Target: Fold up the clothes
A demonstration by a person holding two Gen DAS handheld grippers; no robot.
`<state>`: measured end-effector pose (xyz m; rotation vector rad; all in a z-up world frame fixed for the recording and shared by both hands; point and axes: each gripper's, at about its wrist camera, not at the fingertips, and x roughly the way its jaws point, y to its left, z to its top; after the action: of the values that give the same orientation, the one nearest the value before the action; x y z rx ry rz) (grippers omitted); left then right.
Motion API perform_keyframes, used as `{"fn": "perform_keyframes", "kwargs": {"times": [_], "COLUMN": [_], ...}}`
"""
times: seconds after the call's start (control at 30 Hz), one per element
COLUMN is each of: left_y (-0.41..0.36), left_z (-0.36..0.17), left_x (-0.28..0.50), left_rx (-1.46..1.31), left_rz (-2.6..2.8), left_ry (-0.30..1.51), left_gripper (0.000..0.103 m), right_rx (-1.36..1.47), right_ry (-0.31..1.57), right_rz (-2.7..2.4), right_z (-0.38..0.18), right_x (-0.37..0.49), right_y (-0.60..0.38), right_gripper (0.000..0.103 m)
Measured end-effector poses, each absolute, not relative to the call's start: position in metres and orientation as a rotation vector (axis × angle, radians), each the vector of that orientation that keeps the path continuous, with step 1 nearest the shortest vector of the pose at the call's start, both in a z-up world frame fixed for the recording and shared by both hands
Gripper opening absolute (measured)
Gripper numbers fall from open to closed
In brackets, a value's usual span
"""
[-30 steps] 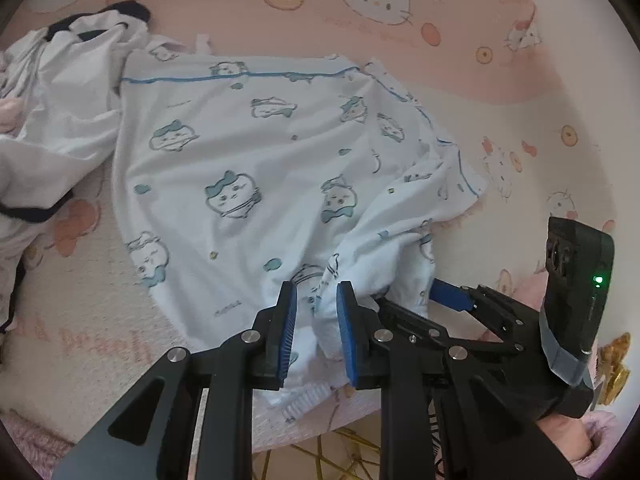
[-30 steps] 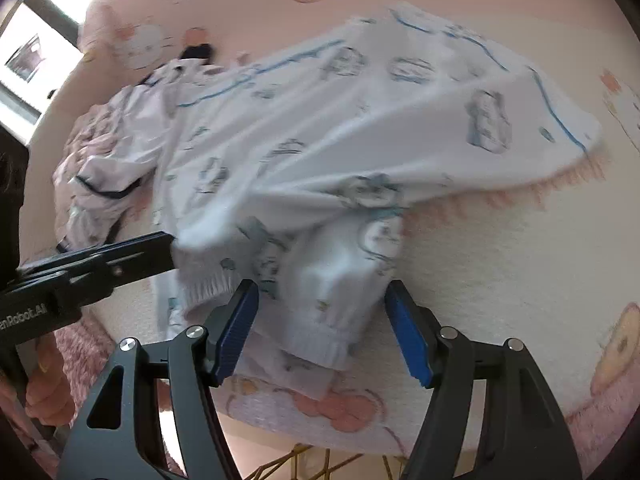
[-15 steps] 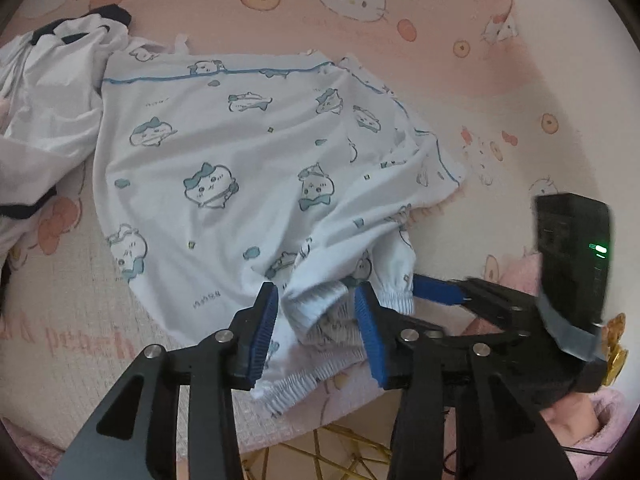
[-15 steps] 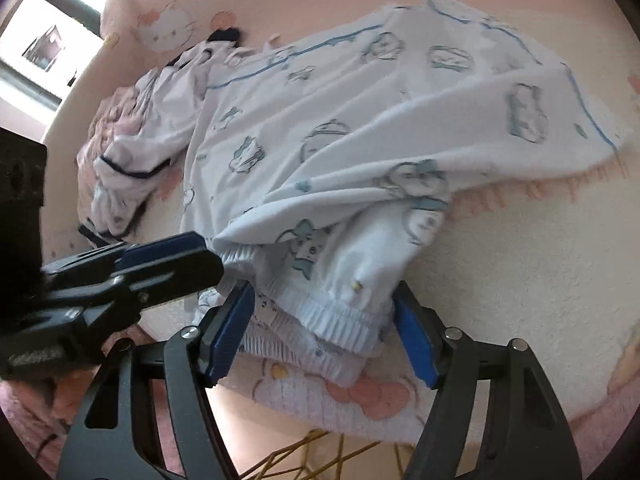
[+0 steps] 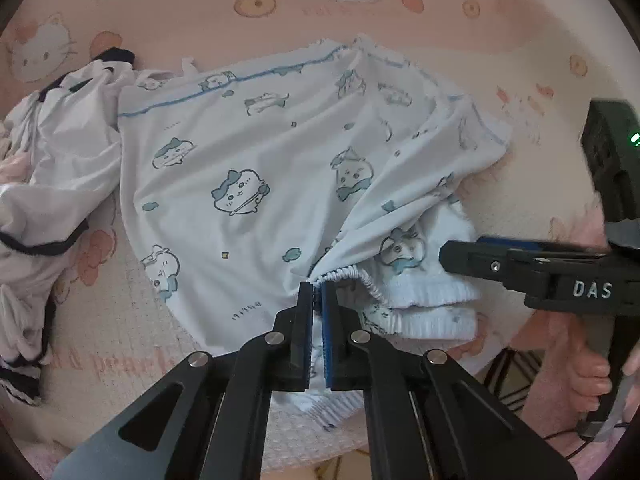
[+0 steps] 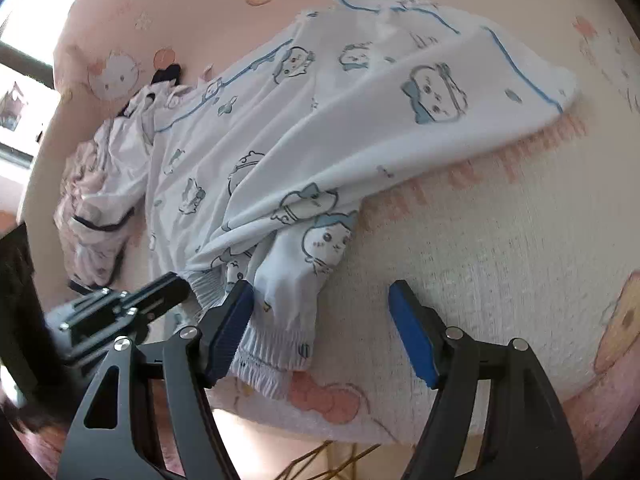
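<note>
A white pyjama garment [image 5: 248, 152] printed with blue cartoon animals lies spread on the pink bedspread, its elastic edge and ribbed cuff [image 5: 432, 300] bunched at the near side. My left gripper [image 5: 317, 300] is shut on the gathered elastic edge. In the right wrist view the same garment [image 6: 360, 120] drapes toward me, and my right gripper [image 6: 320, 324] stands open, with the cuff [image 6: 280, 340] lying against its left finger. The left gripper [image 6: 176, 286] shows there at the left, the right gripper [image 5: 464, 250] at the right of the left wrist view.
A crumpled white garment with dark trim [image 5: 52, 184] lies left of the pyjamas, touching them. The cartoon-cat bedspread [image 5: 280, 8] reaches far back. The bed's front edge runs just below the grippers. A hand in a pink sleeve [image 5: 588, 372] holds the right gripper.
My left gripper, open around the bunched fabric before, has shut on the elastic edge. The right gripper stays open and has shifted slightly right of the cuff.
</note>
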<state>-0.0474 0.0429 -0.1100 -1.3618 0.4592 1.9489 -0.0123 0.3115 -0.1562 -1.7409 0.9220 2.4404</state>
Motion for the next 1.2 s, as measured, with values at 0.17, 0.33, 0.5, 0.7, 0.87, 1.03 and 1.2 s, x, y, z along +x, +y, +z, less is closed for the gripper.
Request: {"fn": "perform_keyframes", "kwargs": {"times": [0.17, 0.33, 0.5, 0.7, 0.87, 1.03, 1.2], "left_y": [0.02, -0.008, -0.035, -0.037, -0.058, -0.043, -0.033], "left_z": [-0.083, -0.069, -0.095, -0.129, -0.094, -0.105, -0.127], "left_x": [-0.042, -0.033, -0.028, -0.026, -0.045, -0.063, -0.058], "left_rx": [-1.306, -1.293, -1.419, -1.587, -1.51, -1.547, -1.639], "left_rz": [2.005, 2.084, 2.071, 1.958, 1.974, 1.936, 1.975], "left_ry": [0.385, 0.367, 0.286, 0.339, 0.045, -0.023, 0.007], "left_gripper": [0.004, 0.004, 0.004, 0.001, 0.003, 0.006, 0.043], "right_rx": [-1.721, -1.712, -1.778, -1.856, -1.783, -1.757, -1.775], "right_ry": [0.958, 0.914, 0.667, 0.372, 0.618, 0.835, 0.535], "right_rz": [2.435, 2.535, 2.57, 2.515, 2.543, 2.497, 2.559], "right_z": [-0.149, -0.139, -0.142, -0.151, -0.141, -0.153, -0.155], "right_x": [-0.006, -0.011, -0.014, -0.01, -0.004, -0.01, -0.011], "right_y": [0.316, 0.298, 0.271, 0.254, 0.272, 0.283, 0.253], "right_gripper": [0.072, 0.072, 0.072, 0.072, 0.072, 0.074, 0.079]}}
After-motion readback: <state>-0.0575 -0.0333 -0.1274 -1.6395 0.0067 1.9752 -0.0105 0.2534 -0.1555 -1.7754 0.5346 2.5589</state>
